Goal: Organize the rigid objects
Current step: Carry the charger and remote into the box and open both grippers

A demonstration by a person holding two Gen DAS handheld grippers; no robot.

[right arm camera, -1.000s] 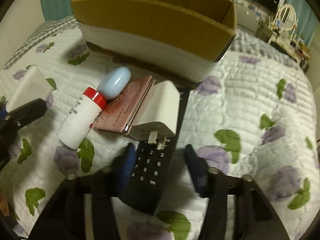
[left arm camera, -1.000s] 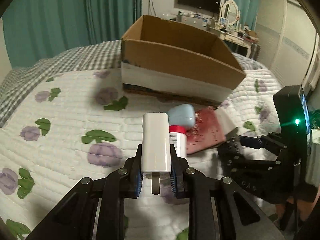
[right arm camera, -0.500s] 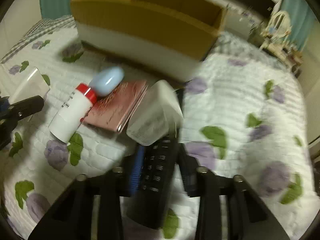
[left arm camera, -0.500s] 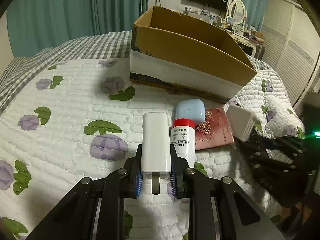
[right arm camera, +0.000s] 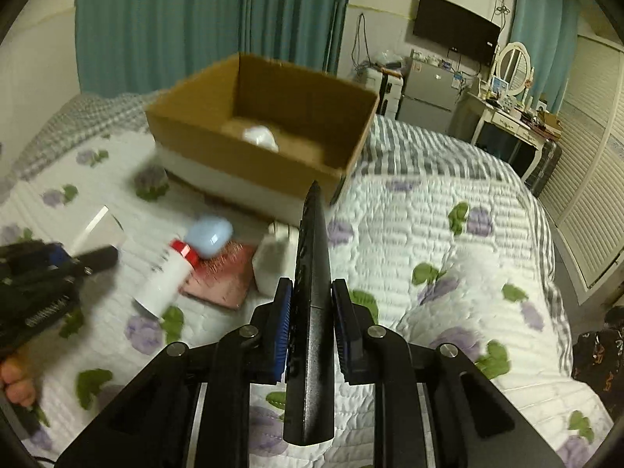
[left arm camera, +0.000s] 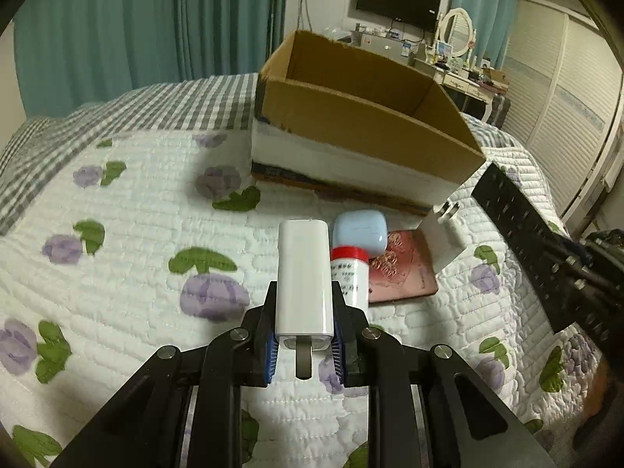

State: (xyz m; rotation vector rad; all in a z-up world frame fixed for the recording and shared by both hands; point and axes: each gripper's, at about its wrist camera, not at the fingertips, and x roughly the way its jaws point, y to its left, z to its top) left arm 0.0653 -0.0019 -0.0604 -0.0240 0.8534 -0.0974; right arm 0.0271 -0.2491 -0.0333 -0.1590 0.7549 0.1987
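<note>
My left gripper [left arm camera: 305,345] is shut on a white charger plug [left arm camera: 304,277], held above the quilt. My right gripper [right arm camera: 312,319] is shut on a black remote control [right arm camera: 312,273], lifted off the bed and turned on its edge; it also shows in the left wrist view [left arm camera: 546,249]. An open cardboard box [left arm camera: 362,124] stands on the bed ahead, with a white object [right arm camera: 259,136] inside. On the quilt lie a white bottle with a red cap [left arm camera: 349,273], a light blue case [left arm camera: 360,230], a pink wallet [left arm camera: 401,269] and a white adapter [left arm camera: 442,234].
The bed has a white floral quilt [left arm camera: 136,234] and a grey checked blanket [left arm camera: 156,105] behind. Teal curtains [left arm camera: 156,19], a wall television [right arm camera: 456,33], a dresser with a mirror [right arm camera: 511,89] and louvred wardrobe doors [right arm camera: 585,156] ring the room.
My right gripper closed on the black remote and lifted it off the quilt, turning it on edge. The white adapter slid off the remote. My left gripper rose with the charger plug.
</note>
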